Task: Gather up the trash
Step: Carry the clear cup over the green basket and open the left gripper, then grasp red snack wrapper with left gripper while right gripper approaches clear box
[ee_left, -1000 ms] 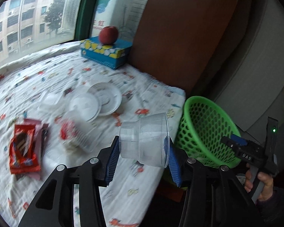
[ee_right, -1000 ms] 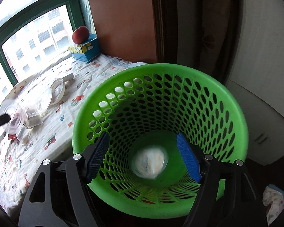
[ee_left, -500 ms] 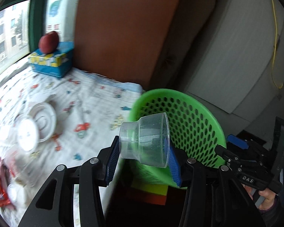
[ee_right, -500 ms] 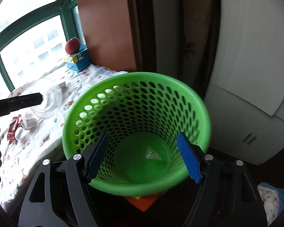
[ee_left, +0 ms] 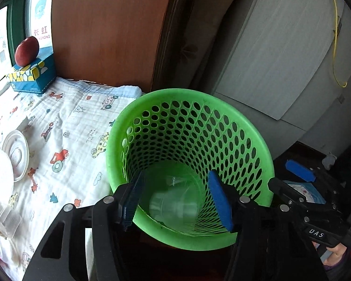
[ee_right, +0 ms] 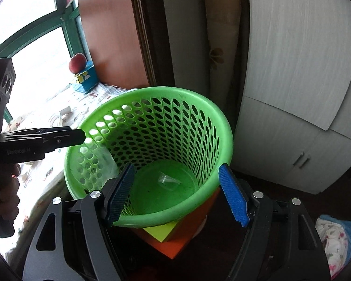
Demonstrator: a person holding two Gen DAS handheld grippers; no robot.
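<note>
Green basket stands just off the edge of the bed, on an orange and yellow block — likely set there so trash can be carried a short way from the bedding and dropped straight in. Left gripper hangs over the basket mouth, aimed down into it; its blue fingers stand wide apart with nothing between them. A clear plastic cup shows blurred inside the basket, low toward the 6 o'clock wall in the left view; in the right view it appears as a pale smear against the 9 o'clock wall. Cannot tell whether it is falling or at rest. A small clear scrap lies on the basket floor. Right gripper sits at the near rim, fingers spread about as wide as they go, one pad touching or just beside the rim at 7 o'clock, gripping nothing — seemingly waiting or steadying. More trash remains on the bed at 9 o'clock of the left view: white lids and a clear tub. An apple sits on a tissue box at 10 o'clock, probably not trash. Judged: one drop done, several pickups left.
</note>
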